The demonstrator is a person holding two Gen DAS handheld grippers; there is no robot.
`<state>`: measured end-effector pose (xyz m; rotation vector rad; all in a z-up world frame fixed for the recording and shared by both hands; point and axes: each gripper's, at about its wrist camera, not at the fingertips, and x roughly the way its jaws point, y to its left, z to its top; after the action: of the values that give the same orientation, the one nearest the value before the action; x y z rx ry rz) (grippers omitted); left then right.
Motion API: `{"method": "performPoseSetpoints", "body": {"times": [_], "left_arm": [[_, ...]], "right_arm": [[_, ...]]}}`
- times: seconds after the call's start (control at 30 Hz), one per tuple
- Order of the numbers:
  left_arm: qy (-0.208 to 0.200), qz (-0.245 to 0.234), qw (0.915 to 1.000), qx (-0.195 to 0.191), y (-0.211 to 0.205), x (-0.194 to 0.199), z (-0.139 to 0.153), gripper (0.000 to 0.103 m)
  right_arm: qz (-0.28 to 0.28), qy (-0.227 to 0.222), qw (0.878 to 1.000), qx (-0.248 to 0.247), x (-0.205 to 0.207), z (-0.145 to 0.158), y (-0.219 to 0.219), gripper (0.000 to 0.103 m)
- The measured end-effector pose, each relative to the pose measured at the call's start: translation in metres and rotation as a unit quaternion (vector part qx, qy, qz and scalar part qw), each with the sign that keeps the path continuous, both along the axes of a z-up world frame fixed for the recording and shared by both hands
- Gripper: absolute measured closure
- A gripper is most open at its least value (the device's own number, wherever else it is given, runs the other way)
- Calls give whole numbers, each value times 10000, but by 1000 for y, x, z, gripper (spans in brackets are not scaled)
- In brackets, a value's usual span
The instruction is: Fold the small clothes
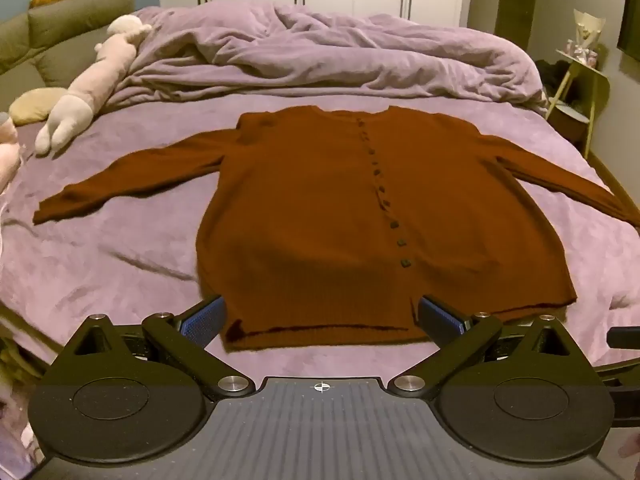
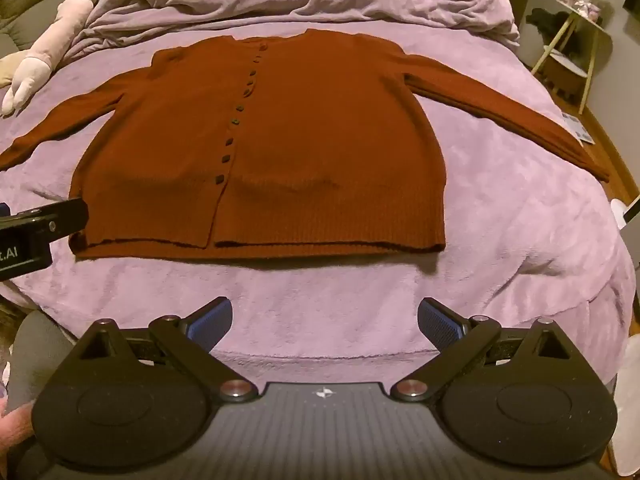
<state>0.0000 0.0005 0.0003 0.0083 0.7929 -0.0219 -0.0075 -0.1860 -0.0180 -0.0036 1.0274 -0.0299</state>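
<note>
1. One rust cardigan point(image 1: 320, 216) is lying flat on the bed point(image 1: 120, 248), its 3 o'clock sleeve running off-frame.
2. Nine buttons point(image 2: 231, 121) are showing; those at the collar are blurring together.
3. Left gripper point(image 1: 320, 316) and right gripper point(image 2: 325, 318) are gaping wide, holding nothing.

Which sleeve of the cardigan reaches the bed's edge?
The right sleeve: its cuff lies at the bed's edge. The left sleeve ends on the blanket, well inside.
</note>
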Motion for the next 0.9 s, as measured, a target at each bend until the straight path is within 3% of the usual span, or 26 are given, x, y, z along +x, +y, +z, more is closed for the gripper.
{"method": "performPoseSetpoints", "body": {"times": [0.27, 0.9], "left_arm": [[47, -37, 10000, 38, -10, -3, -14, 0], [211, -72, 9997, -141, -1, 0, -11, 0]], "right_arm": [[19, -18, 10000, -7, 1, 6, 2, 4], [95, -45, 9999, 39, 0, 4, 0, 4]]}}
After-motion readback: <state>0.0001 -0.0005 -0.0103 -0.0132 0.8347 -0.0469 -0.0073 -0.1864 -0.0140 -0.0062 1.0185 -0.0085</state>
